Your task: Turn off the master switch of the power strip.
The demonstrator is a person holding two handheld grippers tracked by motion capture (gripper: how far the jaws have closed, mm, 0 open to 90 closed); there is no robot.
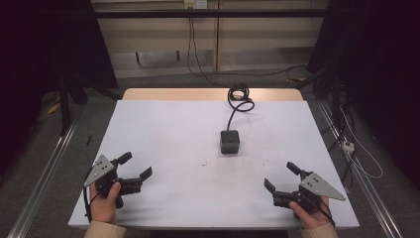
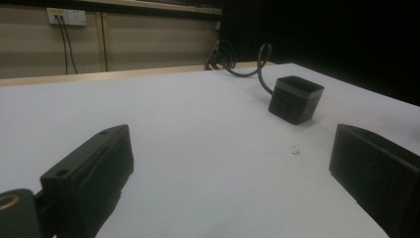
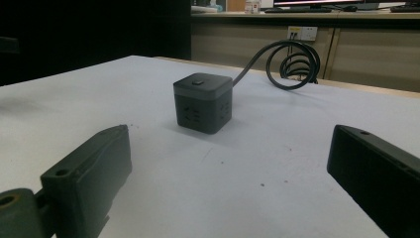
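Observation:
A dark grey cube-shaped power socket sits upright near the middle of the white table, slightly right of centre. Its black cable runs back and coils at the far edge. In the left gripper view the cube lies ahead to the right; in the right gripper view the cube stands ahead, with a button on top and its cable looped behind. My left gripper rests near the front left, open and holding nothing. My right gripper rests near the front right, open and holding nothing.
A wooden strip borders the table's far edge. Metal rails run along both sides on the floor. A white power strip and cables lie on the floor at the right. A wall outlet holds plugs.

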